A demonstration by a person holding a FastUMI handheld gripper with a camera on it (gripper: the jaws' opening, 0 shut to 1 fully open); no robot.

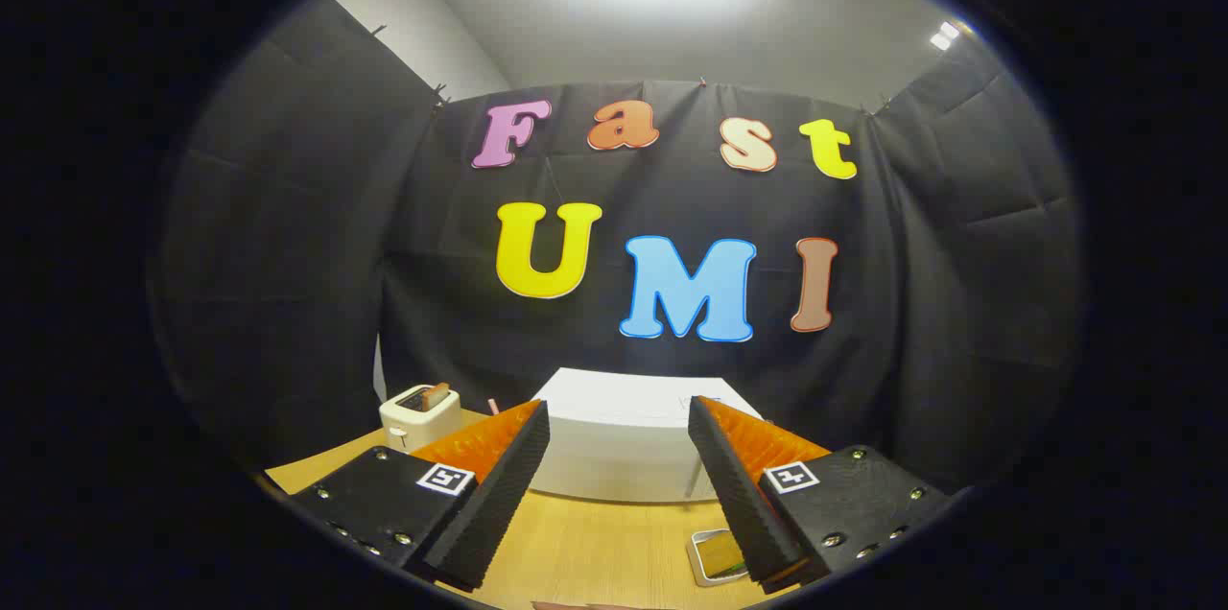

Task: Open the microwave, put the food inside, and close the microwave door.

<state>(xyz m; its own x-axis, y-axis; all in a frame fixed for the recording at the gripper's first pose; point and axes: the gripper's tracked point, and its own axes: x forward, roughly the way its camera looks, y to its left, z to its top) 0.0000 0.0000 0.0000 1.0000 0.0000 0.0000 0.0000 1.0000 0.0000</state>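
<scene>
A white microwave [614,442] stands on the wooden table [595,543], beyond my fingers, with its door shut. A small white dish with food [718,556] lies on the table just inside my right finger, partly hidden by it. My gripper [619,418] is held above the table, tilted up, open with nothing between its fingers.
A cream toaster [419,415] with a slice in it stands to the left of the microwave, beyond my left finger. Black cloth walls close in the booth behind and to both sides.
</scene>
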